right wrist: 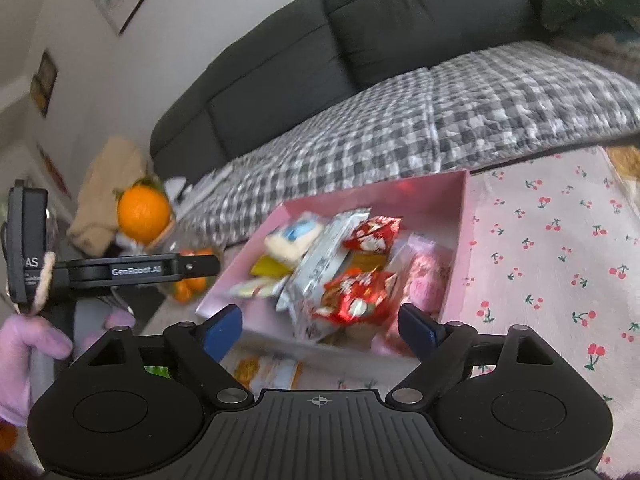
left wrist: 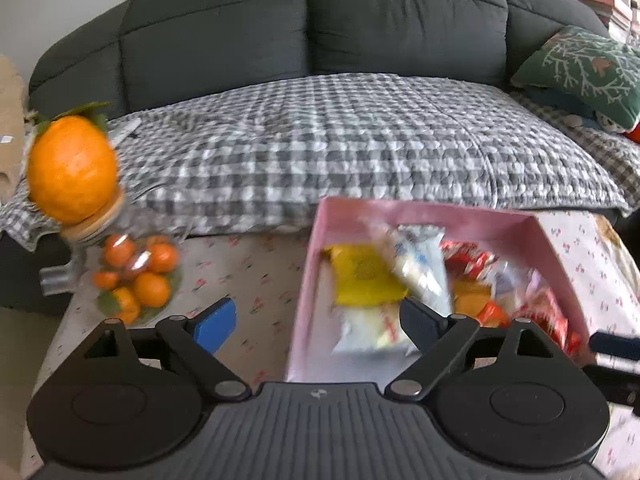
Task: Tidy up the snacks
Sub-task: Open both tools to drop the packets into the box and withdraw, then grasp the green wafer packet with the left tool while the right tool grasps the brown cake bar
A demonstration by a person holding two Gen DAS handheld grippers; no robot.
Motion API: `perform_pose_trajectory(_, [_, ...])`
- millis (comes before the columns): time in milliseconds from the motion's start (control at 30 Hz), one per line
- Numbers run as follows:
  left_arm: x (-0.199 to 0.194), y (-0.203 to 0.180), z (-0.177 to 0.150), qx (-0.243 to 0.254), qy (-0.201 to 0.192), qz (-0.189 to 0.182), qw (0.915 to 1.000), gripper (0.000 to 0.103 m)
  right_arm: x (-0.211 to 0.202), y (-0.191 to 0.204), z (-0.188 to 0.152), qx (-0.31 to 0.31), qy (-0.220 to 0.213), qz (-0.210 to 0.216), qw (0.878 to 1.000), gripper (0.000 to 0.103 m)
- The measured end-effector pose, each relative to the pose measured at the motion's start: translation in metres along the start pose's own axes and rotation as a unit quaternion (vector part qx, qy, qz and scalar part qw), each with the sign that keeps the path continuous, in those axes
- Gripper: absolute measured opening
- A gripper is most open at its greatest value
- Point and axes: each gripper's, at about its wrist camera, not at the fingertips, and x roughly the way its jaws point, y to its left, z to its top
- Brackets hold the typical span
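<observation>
Snacks (right wrist: 352, 280) between spread right claw (right wrist: 320, 330)

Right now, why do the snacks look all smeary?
Left wrist view: the snack packets in the pink box are smeared by motion blur, and the orange jar lid too. Right wrist view: the packets blur less; the sofa bends from the fisheye lens.

Snack packets (right wrist: 340, 276) lie in the box (left wrist: 312, 264) on the table (left wrist: 248, 272), sofa (left wrist: 304, 32) behind, fruit bowl (left wrist: 136, 284) left.

pink box (right wrist: 454, 240): matt card | snack packets (right wrist: 356, 296): glossy foil | tablecloth (right wrist: 552, 248): printed cloth
</observation>
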Motion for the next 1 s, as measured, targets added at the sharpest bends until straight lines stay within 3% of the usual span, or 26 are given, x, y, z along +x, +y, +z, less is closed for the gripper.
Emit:
perform_pose_trajectory(333, [-0.03,0.033,-0.044,-0.01,-0.022,0.004,0.9997,0.1,-0.019,0.045,-0.028,-0.111,0.023,0.016,0.993,0.094])
perform_pose_trajectory(567, [-0.027,0.055,-0.062,-0.04,-0.02,-0.003,0.999,0.101,-0.025,0.061,-0.064,-0.164,0.031,0.013,0.986,0.096])
perform_pose_trajectory(833, [-0.013,0.067,-0.081,0.005,0.015,-0.037,0.9992,0.101,-0.017,0.083,-0.101,-0.252,0.047,0.017,0.966,0.096])
perform_pose_trajectory(1000, [-0.012,0.068,-0.088,0.02,0.024,-0.055,0.998,0.101,-0.009,0.084,-0.109,-0.259,0.066,0.013,0.963,0.096])
